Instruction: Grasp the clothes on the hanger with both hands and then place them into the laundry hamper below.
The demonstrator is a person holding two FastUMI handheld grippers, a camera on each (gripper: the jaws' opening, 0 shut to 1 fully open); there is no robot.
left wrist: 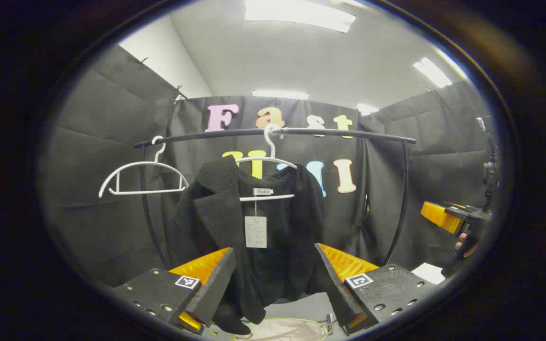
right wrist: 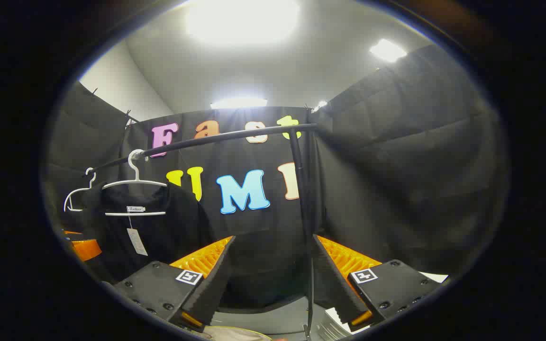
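Black cloth walls close in a booth where a curved dark rail carries two white hangers. One hanger is bare; the other hanger holds a black garment that hangs straight down, long axis vertical, a paper tag at its front. Left tool faces the garment, fingers spread wide, gripping nothing. Right tool faces the rail's upright post, likewise wide open and empty. Pale hamper rim shows below the garment.
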